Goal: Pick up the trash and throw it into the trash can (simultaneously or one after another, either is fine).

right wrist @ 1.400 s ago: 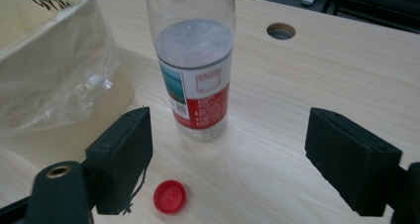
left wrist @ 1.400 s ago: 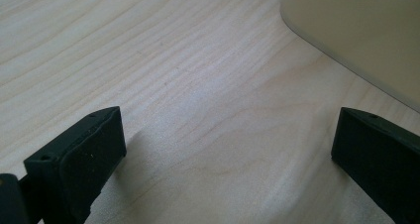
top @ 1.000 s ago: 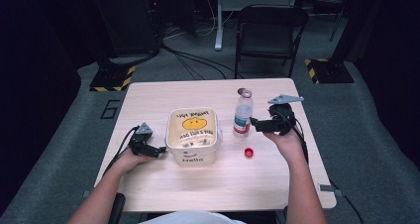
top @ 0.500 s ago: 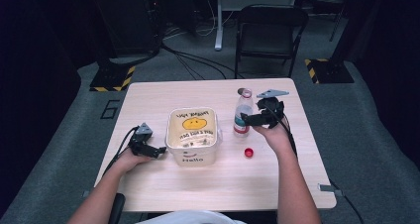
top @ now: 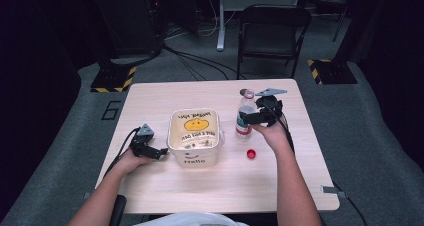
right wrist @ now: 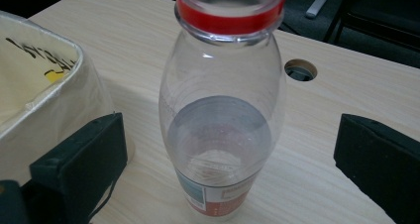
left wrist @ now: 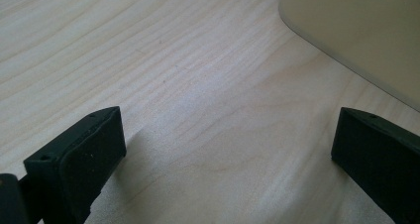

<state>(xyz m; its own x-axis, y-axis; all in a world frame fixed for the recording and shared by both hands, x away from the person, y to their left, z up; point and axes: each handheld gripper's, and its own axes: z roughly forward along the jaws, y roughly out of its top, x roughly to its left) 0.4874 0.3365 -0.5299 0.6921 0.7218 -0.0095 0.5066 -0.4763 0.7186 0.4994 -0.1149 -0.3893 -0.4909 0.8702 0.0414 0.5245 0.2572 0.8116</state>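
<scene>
My right claw (right wrist: 230,149) stands spread round a clear, rounded plastic bottle (right wrist: 223,130), upright on the pale woodgrain desk (right wrist: 346,85) beside the cream tub (top: 194,136); my left claw (left wrist: 223,159), spread, rests low beside that tub.

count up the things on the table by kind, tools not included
bottle: 1
bottle cap: 1
tub: 1
total: 3
</scene>
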